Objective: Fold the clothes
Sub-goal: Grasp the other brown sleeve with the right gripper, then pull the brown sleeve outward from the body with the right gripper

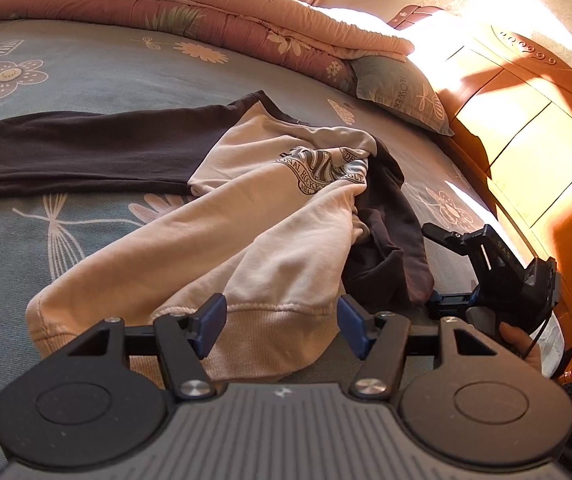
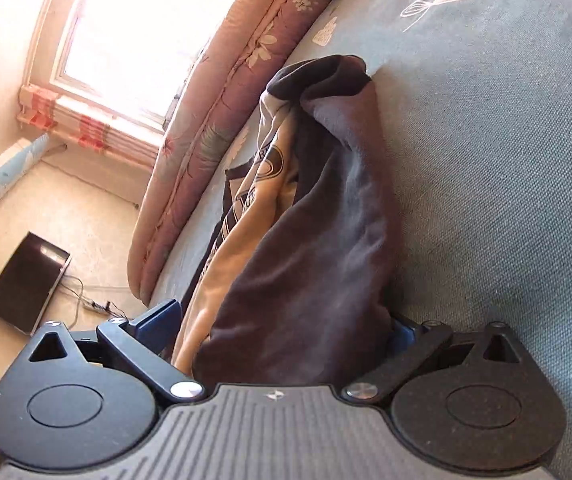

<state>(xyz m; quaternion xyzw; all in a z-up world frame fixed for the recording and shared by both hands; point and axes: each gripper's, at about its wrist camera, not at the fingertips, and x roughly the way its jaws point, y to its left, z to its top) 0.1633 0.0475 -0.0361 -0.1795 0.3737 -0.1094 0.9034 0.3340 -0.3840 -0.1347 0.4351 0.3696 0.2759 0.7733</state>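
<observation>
A cream sweatshirt (image 1: pixel 269 216) with dark sleeves and a hockey crest lies rumpled on the blue-grey floral bed sheet (image 1: pixel 85 80). One dark sleeve (image 1: pixel 85 152) stretches flat to the left. The other dark sleeve (image 1: pixel 390 248) is bunched at the right. My left gripper (image 1: pixel 281 320) is open, its blue pads on either side of the ribbed hem (image 1: pixel 277 312). My right gripper (image 1: pixel 440 268), held by a hand (image 1: pixel 522 344), sits at the end of the bunched sleeve. In the right wrist view that gripper (image 2: pixel 281 326) stands wide open around the dark sleeve (image 2: pixel 318 240), which hides part of one finger.
A folded pink floral quilt (image 1: pixel 189 12) and a pillow (image 1: pixel 402 92) lie along the far side of the bed. A wooden headboard (image 1: pixel 534 128) rises at the right. Past the bed edge are a bright window (image 2: pixel 145 32), a flat black device (image 2: pixel 25 284) and cables on the floor.
</observation>
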